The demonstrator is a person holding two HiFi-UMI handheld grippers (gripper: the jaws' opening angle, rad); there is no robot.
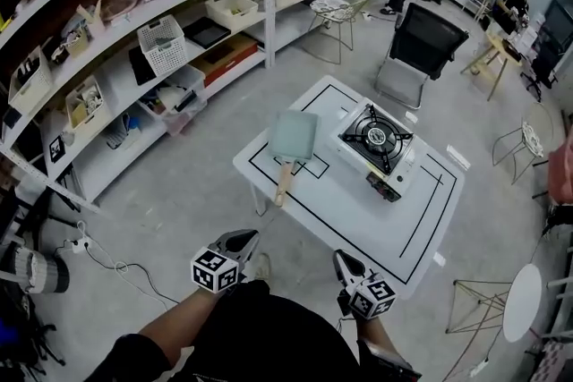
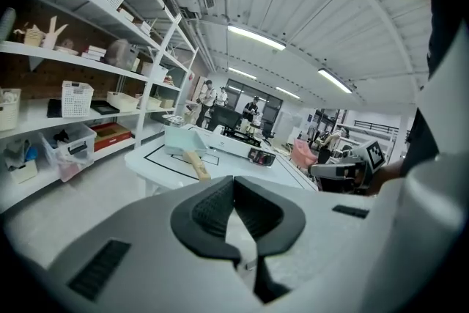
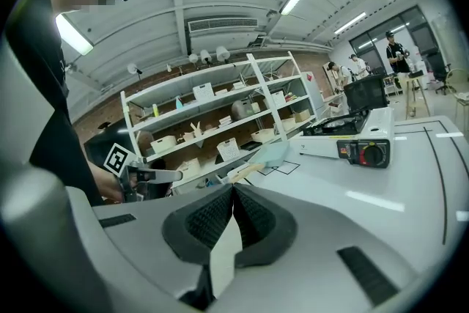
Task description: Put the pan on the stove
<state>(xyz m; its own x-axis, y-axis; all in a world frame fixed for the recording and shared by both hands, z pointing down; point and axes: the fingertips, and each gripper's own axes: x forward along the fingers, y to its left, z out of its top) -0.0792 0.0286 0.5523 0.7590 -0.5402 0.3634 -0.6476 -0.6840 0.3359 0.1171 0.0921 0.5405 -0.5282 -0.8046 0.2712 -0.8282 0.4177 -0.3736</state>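
My left gripper (image 1: 245, 237) is clenched on nothing, short of the white table (image 1: 340, 224). I should open it and come in low along the wooden handle (image 1: 285, 179) of the square pale-green pan (image 1: 294, 136), which lies on the table just left of the portable gas stove (image 1: 376, 139), handle toward me. Best to grip close to the pan body so it won't tip, then centre it on the burner; my right gripper (image 1: 343, 259), also clenched and empty, should stay clear.
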